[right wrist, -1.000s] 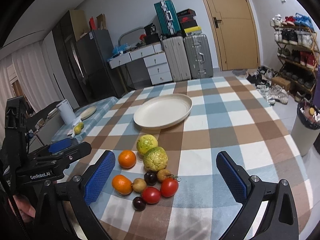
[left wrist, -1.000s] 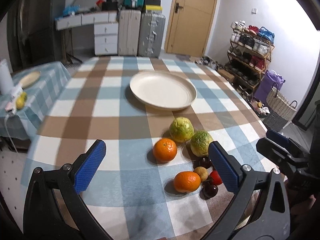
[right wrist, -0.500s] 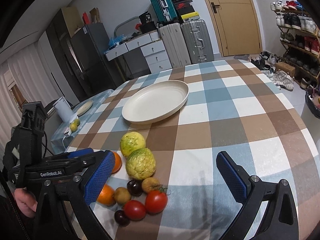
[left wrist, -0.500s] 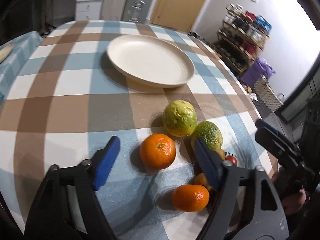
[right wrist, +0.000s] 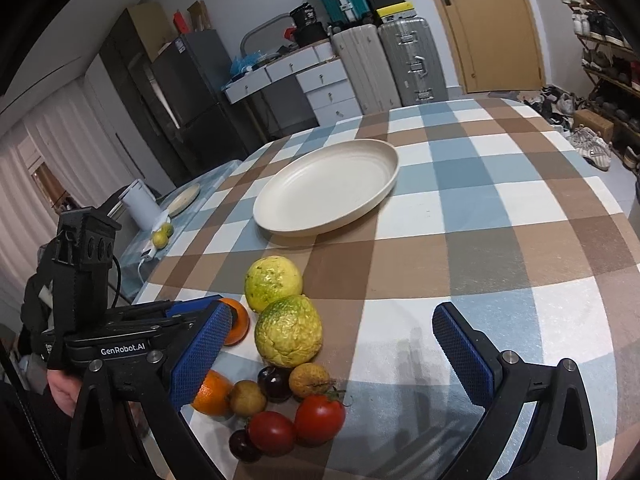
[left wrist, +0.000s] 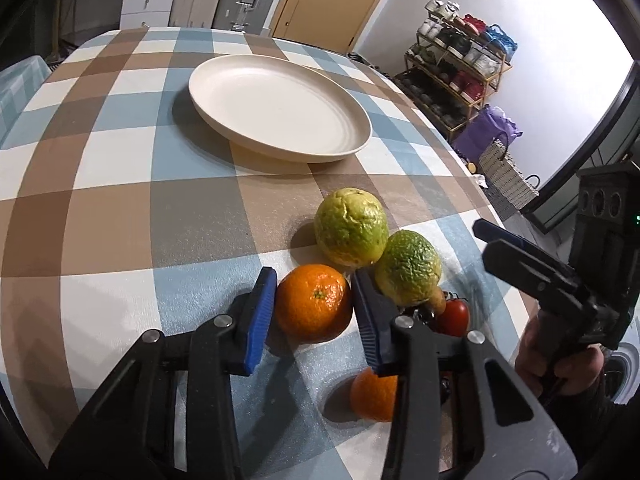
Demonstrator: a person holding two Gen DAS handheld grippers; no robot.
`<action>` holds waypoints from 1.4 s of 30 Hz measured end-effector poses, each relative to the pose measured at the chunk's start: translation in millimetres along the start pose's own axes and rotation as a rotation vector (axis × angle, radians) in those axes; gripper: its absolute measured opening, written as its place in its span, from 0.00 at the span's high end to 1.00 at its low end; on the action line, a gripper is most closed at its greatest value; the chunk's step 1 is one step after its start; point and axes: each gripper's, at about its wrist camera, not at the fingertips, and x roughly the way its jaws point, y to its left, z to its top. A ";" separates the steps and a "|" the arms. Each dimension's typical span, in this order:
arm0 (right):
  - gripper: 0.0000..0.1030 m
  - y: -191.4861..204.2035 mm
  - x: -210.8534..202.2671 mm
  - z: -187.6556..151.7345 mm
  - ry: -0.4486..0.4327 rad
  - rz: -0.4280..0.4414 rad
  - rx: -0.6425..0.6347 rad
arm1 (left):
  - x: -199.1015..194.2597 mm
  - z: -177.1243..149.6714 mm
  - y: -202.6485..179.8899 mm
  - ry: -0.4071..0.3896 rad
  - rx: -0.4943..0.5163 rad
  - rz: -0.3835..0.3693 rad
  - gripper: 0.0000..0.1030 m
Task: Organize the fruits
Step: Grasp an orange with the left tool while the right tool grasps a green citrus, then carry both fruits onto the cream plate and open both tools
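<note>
— What stands past the fingers?
— A tan door (right wrist: 484, 24) in a pale wall (left wrist: 532, 20), two grey suitcases (right wrist: 392, 64) beside it, then white drawers (right wrist: 320, 84).
— And off to the sides?
— Right of the fingers, a shoe rack (left wrist: 460, 68); left, a dark fridge (right wrist: 188, 100) and curtains (right wrist: 44, 160).
</note>
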 end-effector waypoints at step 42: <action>0.53 -2.7 30.0 56.2 0.051 0.165 0.044 | -44.9 98.8 20.8 -0.127 -0.015 -0.070 0.66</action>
